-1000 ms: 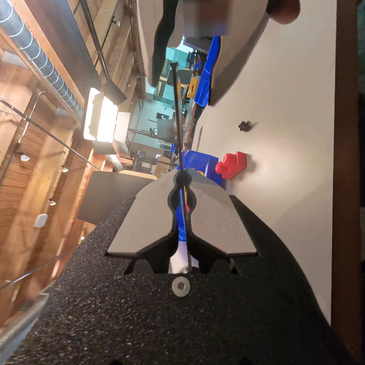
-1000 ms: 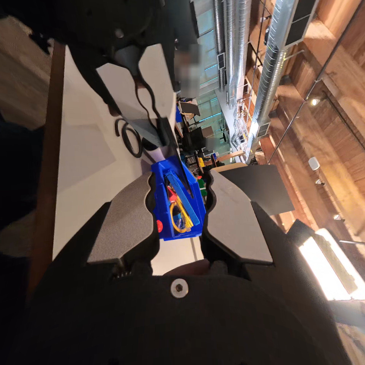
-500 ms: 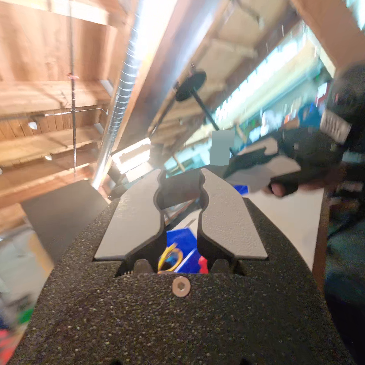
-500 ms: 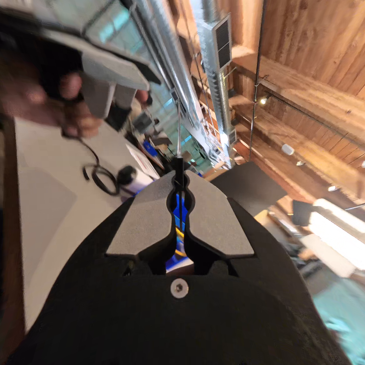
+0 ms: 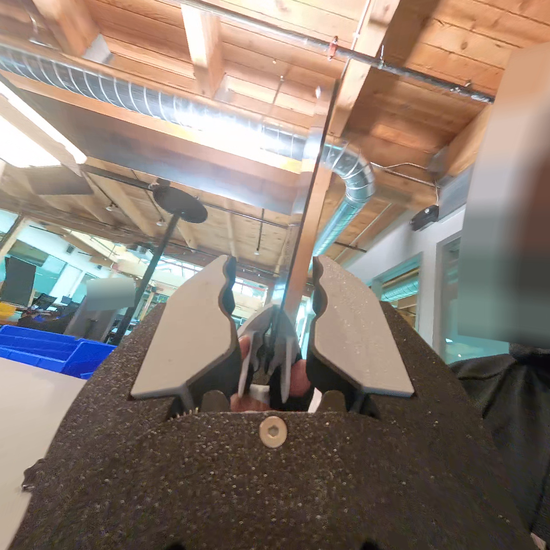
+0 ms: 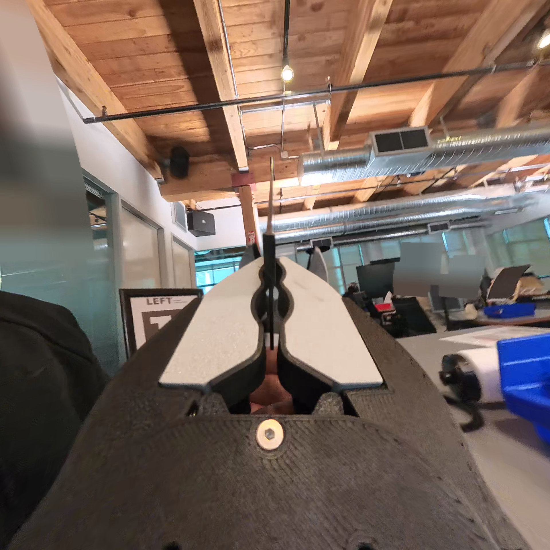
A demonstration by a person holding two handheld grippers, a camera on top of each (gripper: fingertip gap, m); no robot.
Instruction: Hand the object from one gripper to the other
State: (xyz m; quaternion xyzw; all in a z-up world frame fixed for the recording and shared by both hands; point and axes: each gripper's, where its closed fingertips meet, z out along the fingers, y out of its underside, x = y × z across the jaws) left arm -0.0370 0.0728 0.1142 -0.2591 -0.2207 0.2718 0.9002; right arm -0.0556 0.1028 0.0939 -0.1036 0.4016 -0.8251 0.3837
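Right tool (image 6: 271, 265): closed on a thin black rod (image 6: 271, 250), pinched at its dark thicker section, the bare metal tip rising above the fingers. Left tool (image 5: 271, 262): open, empty, fingers set either side of the rod's line. Assessment: the rod appears light, stiff and narrow, likely to pivot or slip in a loose pinch; best taken on the thicker section, close to the existing grip

Grey-padded black right tool (image 6: 270, 262) – thin black rod (image 6: 270, 268), blue bin (image 6: 526, 375), pale table (image 6: 506, 464).
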